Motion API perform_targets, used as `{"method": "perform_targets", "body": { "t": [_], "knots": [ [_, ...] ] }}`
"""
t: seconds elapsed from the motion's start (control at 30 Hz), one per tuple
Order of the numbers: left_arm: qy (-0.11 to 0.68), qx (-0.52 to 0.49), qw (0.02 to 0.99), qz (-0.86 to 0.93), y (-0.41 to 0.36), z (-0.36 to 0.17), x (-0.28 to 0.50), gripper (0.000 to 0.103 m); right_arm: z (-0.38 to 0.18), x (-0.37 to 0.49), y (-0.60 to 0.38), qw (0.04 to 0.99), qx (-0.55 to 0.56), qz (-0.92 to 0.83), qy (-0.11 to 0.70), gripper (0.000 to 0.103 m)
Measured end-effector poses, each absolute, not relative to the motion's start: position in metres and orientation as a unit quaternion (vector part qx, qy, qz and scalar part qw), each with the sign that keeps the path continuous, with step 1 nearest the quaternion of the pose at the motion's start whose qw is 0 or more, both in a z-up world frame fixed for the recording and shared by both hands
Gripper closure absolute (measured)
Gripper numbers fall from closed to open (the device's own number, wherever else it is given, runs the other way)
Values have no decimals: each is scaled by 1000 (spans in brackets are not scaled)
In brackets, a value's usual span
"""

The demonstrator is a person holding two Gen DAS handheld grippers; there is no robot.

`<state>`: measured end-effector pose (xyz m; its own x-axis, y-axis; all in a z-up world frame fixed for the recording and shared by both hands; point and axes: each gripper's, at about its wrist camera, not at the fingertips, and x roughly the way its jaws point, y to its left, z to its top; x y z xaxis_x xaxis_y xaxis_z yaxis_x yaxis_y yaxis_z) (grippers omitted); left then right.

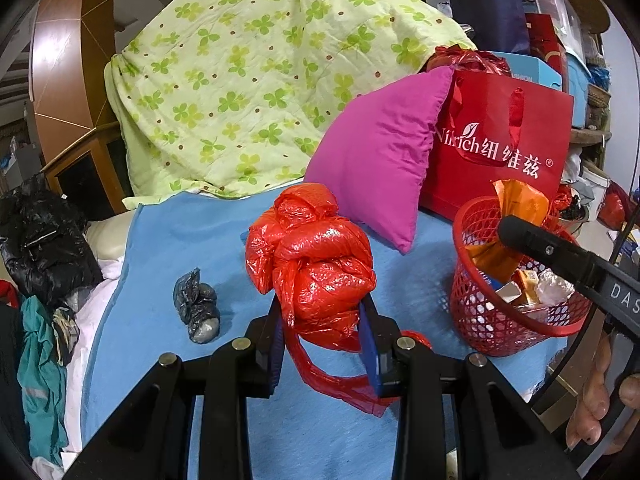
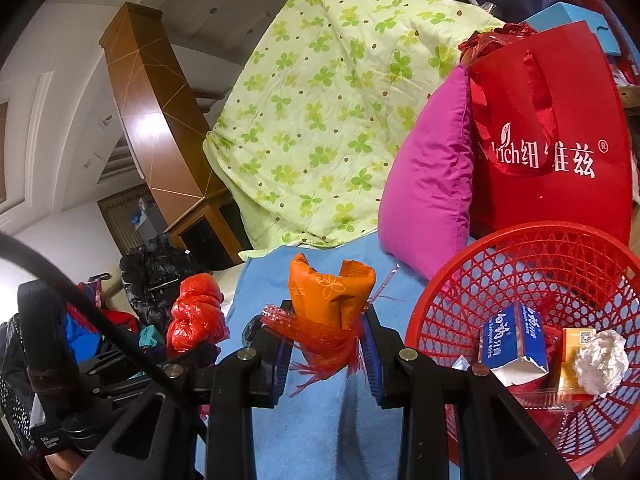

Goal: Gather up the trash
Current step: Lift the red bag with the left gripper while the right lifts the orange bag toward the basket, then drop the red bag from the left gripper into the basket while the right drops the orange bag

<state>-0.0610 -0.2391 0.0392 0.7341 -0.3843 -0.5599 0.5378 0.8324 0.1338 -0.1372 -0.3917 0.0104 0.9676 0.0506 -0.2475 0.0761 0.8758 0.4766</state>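
Note:
My left gripper is shut on a crumpled red plastic bag, held above the blue blanket; the bag's handles dangle below the fingers. The same red plastic bag shows at the left of the right wrist view. My right gripper is shut on an orange wrapper bundled with red netting. It hangs just left of the red mesh basket. In the left wrist view the orange wrapper sits over the basket. A small grey bag wad lies on the blanket.
The basket holds a blue carton, an orange box and crumpled white paper. A magenta pillow, a red gift bag and a green clover quilt stand behind. A black jacket and clothes lie at left.

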Motion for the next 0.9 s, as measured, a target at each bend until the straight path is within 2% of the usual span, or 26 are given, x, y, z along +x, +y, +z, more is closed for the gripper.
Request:
{"method": "perform_targets", "body": {
  "t": [0.9],
  "knots": [
    [245, 169, 910, -288, -281, 52, -76, 68, 7, -178, -439, 953, 285, -47, 94, 69]
  ]
}}
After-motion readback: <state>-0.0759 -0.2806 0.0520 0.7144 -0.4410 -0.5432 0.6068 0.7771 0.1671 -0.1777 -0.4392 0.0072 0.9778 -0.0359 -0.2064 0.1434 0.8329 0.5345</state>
